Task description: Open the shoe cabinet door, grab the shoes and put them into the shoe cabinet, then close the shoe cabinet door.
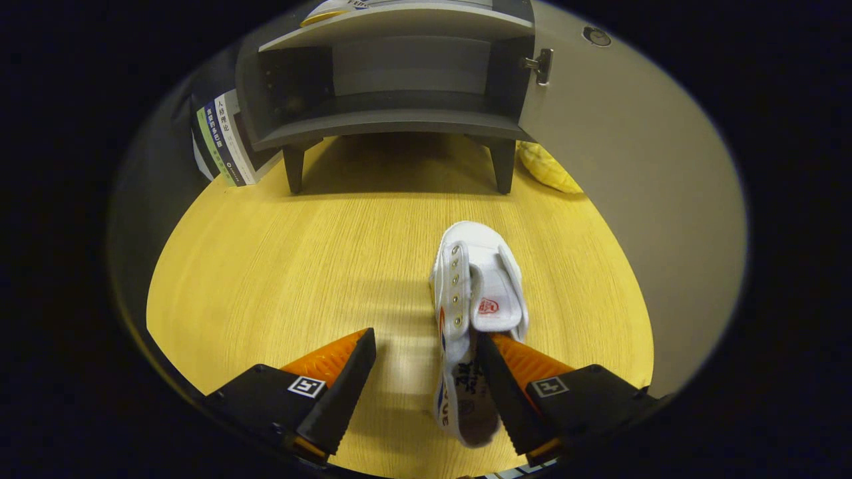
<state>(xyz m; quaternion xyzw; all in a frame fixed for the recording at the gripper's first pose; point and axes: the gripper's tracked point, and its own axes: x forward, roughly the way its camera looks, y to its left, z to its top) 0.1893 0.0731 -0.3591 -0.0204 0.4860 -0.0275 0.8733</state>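
The gripper (426,346) hangs low over the wooden table (279,266), tilted downward and facing the shoe cabinet (393,73) at the far end. Its fingers are spread wide apart, gripping nothing. A white shoe (476,293) lies on the table with its toe toward the cabinet and its heel end back between the fingers, close against the inner face of the right finger (506,392); whether that finger actually touches the shoe cannot be told, and the left finger (339,386) stands well apart from it, with bare tabletop between. The cabinet is dark grey and raised on short legs; its door (632,166) is swung open to the right, showing a hinge near the top, and the lower compartment facing the gripper holds nothing. A few books (223,136) lean against the cabinet's left side, and a yellow object (546,169) lies on the table behind the open door, beside the cabinet's right leg.
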